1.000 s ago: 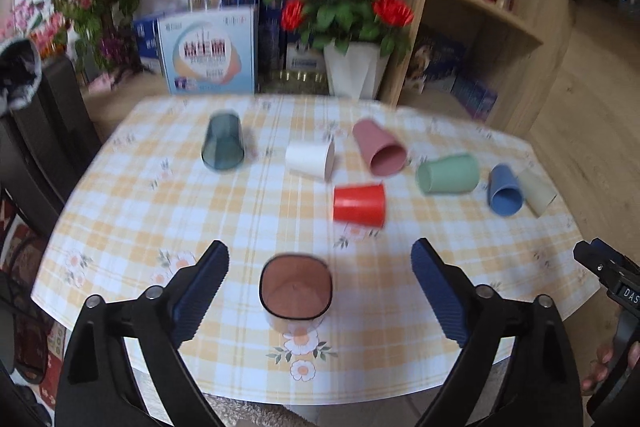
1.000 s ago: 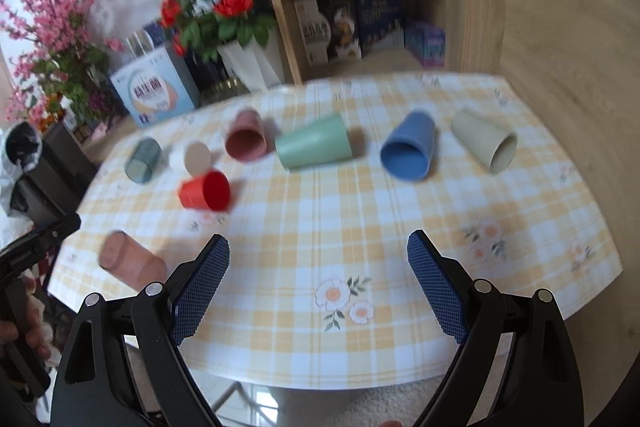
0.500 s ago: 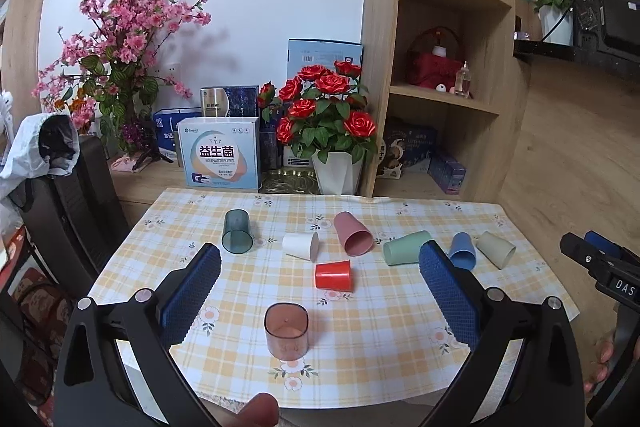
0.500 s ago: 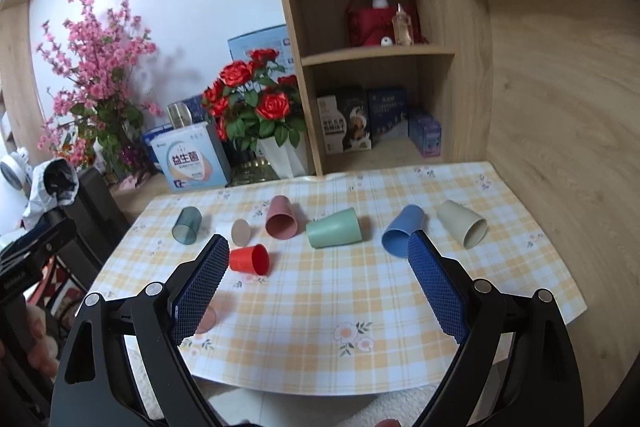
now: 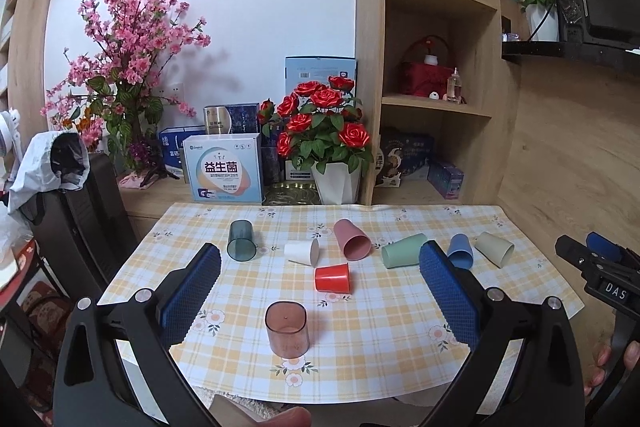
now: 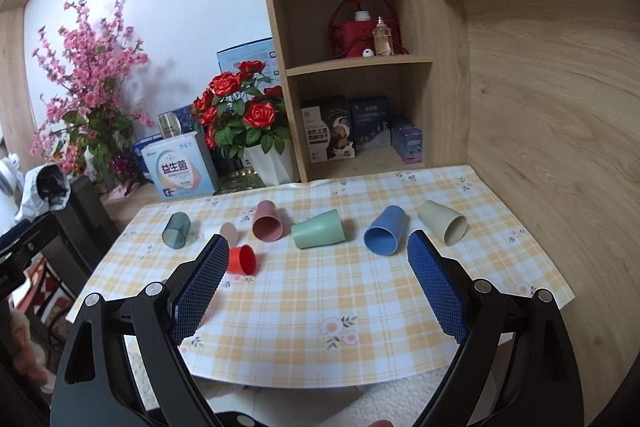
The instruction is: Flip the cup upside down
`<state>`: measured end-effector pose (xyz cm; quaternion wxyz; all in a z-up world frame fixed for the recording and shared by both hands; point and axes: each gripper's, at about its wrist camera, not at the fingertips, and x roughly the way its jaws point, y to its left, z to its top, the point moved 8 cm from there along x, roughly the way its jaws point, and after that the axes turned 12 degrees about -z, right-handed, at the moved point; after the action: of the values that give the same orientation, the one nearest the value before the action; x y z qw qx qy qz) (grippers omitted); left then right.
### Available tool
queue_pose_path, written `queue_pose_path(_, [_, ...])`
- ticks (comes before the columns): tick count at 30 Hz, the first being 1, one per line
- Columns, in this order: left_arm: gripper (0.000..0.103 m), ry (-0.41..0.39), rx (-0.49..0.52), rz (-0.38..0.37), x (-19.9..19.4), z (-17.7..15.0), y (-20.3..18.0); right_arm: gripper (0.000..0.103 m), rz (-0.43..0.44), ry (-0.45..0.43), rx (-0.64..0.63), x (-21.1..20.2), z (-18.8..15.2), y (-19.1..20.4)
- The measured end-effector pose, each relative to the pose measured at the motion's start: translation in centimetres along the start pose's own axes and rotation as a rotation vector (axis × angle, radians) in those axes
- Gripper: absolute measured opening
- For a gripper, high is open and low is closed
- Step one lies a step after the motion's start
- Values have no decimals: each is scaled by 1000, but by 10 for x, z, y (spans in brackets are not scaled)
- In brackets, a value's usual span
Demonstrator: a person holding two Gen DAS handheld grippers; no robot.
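A translucent brown cup stands upside down near the table's front edge. Several cups lie on their sides behind it: dark teal, white, pink, red, green, blue and beige. My left gripper is open and empty, held back from the table. My right gripper is open and empty, also back from the table. In the right wrist view the red cup is by the left finger, the blue cup by the right one; the brown cup is hidden.
The table has a yellow checked cloth. Behind it stand a white pot of red roses, boxes and a wooden shelf unit. A dark chair with a jacket is at the left.
Both grippers have drawn back and up from the table, so the cups look smaller and farther. The brown cup stays upside down where it was let go.
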<state>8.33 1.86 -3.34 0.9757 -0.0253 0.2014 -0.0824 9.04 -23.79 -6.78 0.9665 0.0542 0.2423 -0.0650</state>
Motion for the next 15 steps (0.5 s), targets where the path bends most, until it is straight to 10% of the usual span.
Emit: queue_pose_path(15, [97, -8, 8, 15, -4, -1, 0, 88, 2, -42, -26, -10, 5, 8])
